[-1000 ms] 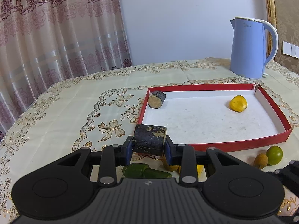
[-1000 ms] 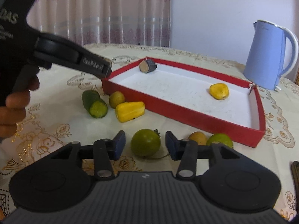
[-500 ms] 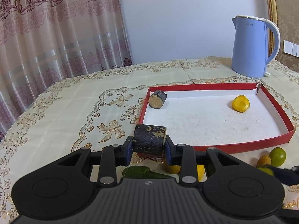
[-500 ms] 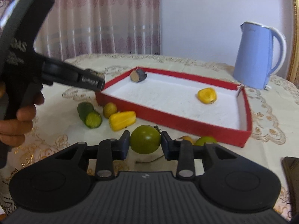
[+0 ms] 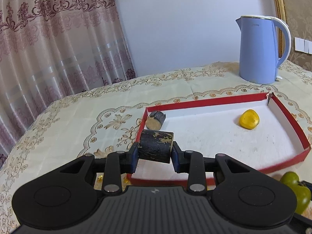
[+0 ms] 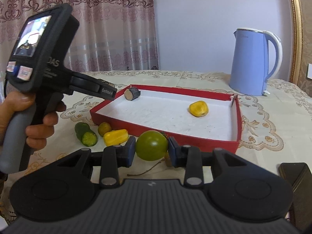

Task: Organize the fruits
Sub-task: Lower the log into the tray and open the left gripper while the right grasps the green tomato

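My left gripper [image 5: 155,154] is shut on a dark cylinder-shaped piece [image 5: 156,145] and holds it above the near left corner of the red tray [image 5: 288,117]. The tray holds another dark piece [image 5: 155,117] at its far left corner and a yellow fruit [image 5: 249,119] at the right. My right gripper [image 6: 151,151] is shut on a green tomato [image 6: 151,145], lifted off the table in front of the tray [image 6: 214,144]. The tomato also shows in the left wrist view [image 5: 296,191].
A cucumber piece [image 6: 85,133], a small yellow-green fruit [image 6: 104,128] and a yellow pepper piece [image 6: 116,136] lie on the tablecloth left of the tray's front wall. A blue kettle [image 6: 251,62] stands behind the tray. The left gripper's handle [image 6: 44,58] is at the left.
My left gripper has moved forward with the dark piece, over the tray's corner. My right gripper has shut on the green tomato and lifted it towards the tray.
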Motion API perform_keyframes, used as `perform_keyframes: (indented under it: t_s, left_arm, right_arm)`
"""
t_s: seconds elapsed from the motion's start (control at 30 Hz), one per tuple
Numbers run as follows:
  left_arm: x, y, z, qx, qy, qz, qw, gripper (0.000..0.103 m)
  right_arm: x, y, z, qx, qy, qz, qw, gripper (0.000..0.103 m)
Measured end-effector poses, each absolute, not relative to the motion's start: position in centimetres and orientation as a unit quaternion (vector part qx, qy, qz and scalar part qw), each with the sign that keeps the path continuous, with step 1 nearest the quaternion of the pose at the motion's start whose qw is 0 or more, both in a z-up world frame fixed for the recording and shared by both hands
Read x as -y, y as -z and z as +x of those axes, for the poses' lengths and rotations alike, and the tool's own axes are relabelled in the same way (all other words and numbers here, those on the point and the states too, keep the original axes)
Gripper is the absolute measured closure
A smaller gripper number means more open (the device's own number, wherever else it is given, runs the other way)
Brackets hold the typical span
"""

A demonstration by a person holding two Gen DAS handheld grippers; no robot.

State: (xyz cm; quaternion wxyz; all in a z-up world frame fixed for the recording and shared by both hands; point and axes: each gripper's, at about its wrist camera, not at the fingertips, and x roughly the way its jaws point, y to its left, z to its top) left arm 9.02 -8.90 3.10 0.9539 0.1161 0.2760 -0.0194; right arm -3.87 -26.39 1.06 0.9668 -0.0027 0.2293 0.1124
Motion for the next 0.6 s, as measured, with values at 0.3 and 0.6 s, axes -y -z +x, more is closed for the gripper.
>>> perform_keyframes:
  t_s: [0.3,0.6]
  left_arm:
    - [10.7,-3.2,11.6,-0.28,0.015,0.129,0.951,0.07]
    - [12.8,-2.3,13.9,-0.292,0.019,0.143,0.946,0.07]
  right_arm:
    - [27.4,-1.3,-3.9,-0.224,-0.104,0.007,0.969,0.07]
    - [28.3,-1.4,-3.8,-0.221,-0.099,0.012,0.97,0.07]
